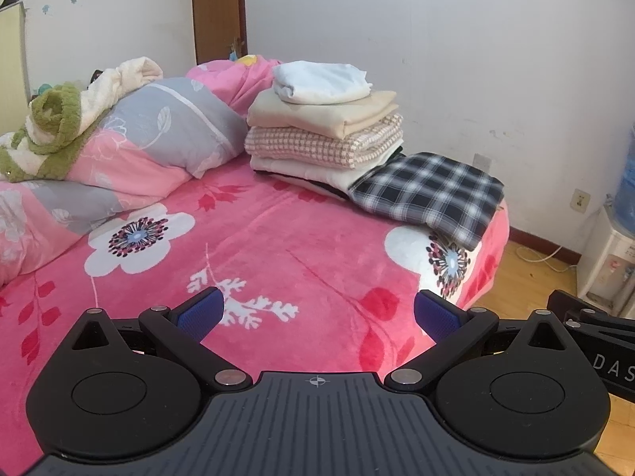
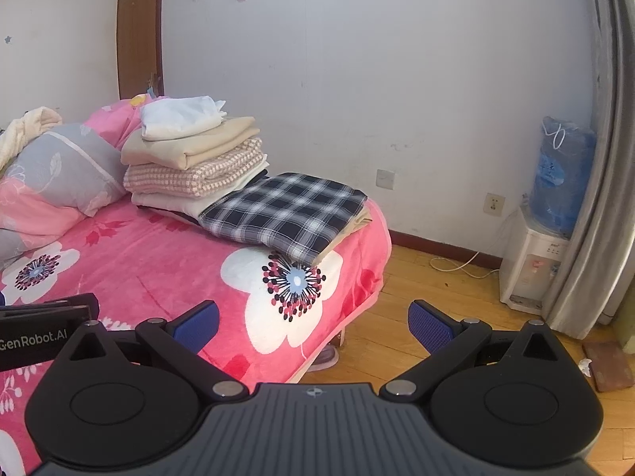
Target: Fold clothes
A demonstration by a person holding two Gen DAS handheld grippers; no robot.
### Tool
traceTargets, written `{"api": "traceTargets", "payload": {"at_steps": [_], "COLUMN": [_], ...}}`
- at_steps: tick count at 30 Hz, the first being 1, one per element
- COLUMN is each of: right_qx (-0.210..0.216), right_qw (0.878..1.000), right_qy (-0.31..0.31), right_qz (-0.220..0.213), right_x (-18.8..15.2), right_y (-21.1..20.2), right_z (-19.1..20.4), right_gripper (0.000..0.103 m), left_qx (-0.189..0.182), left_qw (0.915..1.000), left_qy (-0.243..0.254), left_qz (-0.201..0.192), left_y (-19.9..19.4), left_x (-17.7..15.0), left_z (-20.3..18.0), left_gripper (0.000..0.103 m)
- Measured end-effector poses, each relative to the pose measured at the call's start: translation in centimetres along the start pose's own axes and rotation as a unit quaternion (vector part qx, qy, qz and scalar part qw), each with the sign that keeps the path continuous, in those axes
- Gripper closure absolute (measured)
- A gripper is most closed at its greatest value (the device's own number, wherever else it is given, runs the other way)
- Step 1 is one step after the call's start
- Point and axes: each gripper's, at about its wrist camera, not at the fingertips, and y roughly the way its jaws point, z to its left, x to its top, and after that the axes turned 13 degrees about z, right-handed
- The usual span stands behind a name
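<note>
**Folded clothes set at the far corner of the bed; both grippers held off, empty.**

A checked shirt [image 1: 426,194], folded flat, is laid at the bed's far corner with one edge hanging slightly over the side, just beside and touching a stack of folded clothes [image 1: 323,127]; the stack is presumably kept against the wall end so that the middle of the pink flowered blanket [image 1: 278,238] is left free as a folding surface. Pillows [image 1: 158,135] and a rumpled towel [image 1: 59,119] are seen on the other side of the stack. The left gripper [image 1: 317,313] is held above the blanket, the right gripper [image 2: 313,321] over the bed's edge and the wooden floor [image 2: 436,297]. The jaws of both are spread wide; nothing is held or touched.
</note>
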Motion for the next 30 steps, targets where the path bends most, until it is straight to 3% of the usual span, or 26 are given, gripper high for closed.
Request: {"api": "traceTargets", "payload": {"at_steps": [30], "right_qx": [-0.004], "right_qw": [1.0], "right_qy": [0.003], "right_qz": [0.009], "right_x": [-0.25], "right_y": [0.51], "right_z": [0.05], "right_gripper": [0.0], "left_qx": [-0.002], "left_qw": [1.0], "left_qy": [-0.005], "left_qz": [0.006], "left_y": [0.48], "left_x": [0.0], "left_z": [0.1], "left_gripper": [0.0]}}
